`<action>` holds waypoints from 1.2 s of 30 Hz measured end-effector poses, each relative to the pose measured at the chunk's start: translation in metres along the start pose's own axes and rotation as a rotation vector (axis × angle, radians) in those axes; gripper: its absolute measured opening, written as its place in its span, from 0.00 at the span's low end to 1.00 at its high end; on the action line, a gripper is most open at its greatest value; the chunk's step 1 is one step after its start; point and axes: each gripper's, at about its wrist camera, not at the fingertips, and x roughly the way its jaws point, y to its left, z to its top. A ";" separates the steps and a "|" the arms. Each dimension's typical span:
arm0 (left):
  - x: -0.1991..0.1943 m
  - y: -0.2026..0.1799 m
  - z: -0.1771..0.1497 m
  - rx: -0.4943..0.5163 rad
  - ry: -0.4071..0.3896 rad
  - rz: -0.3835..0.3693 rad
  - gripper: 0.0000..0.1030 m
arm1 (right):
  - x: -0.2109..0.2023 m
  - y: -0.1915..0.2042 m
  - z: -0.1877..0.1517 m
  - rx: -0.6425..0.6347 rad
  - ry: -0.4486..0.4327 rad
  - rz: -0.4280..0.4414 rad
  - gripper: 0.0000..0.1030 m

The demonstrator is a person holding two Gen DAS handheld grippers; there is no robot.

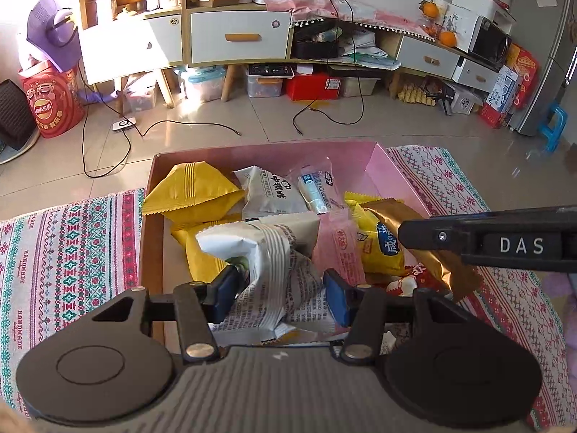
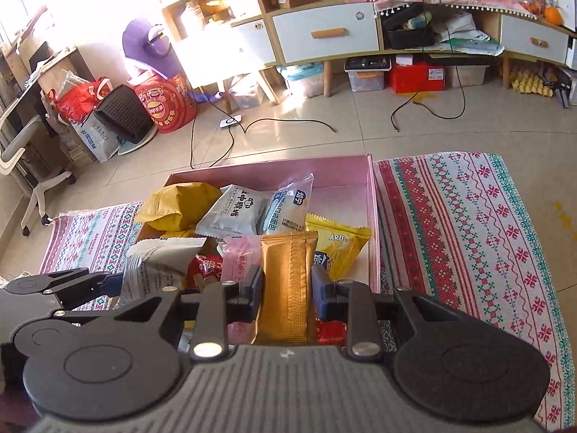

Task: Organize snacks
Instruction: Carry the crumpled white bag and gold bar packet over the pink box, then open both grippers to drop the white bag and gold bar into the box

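Observation:
A pink box (image 1: 389, 166) full of snack packets sits on a patterned cloth (image 1: 72, 252). My left gripper (image 1: 281, 288) stands over the box's near end, its jaws on either side of a white crinkled packet (image 1: 274, 270) and touching it. My right gripper (image 2: 286, 288) is shut on a gold packet (image 2: 286, 288) over the box (image 2: 371, 198). The gold packet also shows in the left wrist view (image 1: 432, 252) under the right gripper's arm. The white packet and left gripper show at the left of the right wrist view (image 2: 155, 267). Yellow (image 1: 194, 191), grey-white (image 1: 270, 195) and pink (image 1: 335, 252) packets lie inside.
The patterned cloth (image 2: 468, 234) spreads to the right and left of the box on a tiled floor. Cables (image 1: 180, 126) cross the floor beyond. A cabinet with drawers (image 1: 238, 36), storage bins and a red snack bag (image 1: 54, 104) stand at the back.

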 end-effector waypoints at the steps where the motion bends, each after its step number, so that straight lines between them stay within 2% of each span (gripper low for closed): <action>1: 0.001 -0.001 0.001 0.000 -0.005 -0.003 0.57 | 0.002 -0.001 0.001 0.003 -0.003 -0.003 0.25; 5: 0.003 -0.002 0.007 -0.009 -0.020 -0.015 0.57 | 0.004 -0.005 0.002 0.022 -0.011 -0.007 0.26; 7: 0.003 -0.002 0.007 -0.010 -0.025 -0.021 0.59 | 0.003 -0.008 0.003 0.039 -0.022 -0.003 0.29; 11: -0.001 -0.001 0.005 -0.015 -0.045 -0.009 0.81 | -0.001 -0.015 0.003 0.070 -0.038 0.003 0.40; 24: -0.037 0.011 -0.015 -0.007 -0.052 -0.017 0.90 | -0.020 -0.009 -0.005 0.050 -0.037 -0.001 0.62; 36: -0.090 0.043 -0.049 -0.041 -0.040 0.019 0.96 | -0.048 0.016 -0.028 0.012 -0.023 0.004 0.76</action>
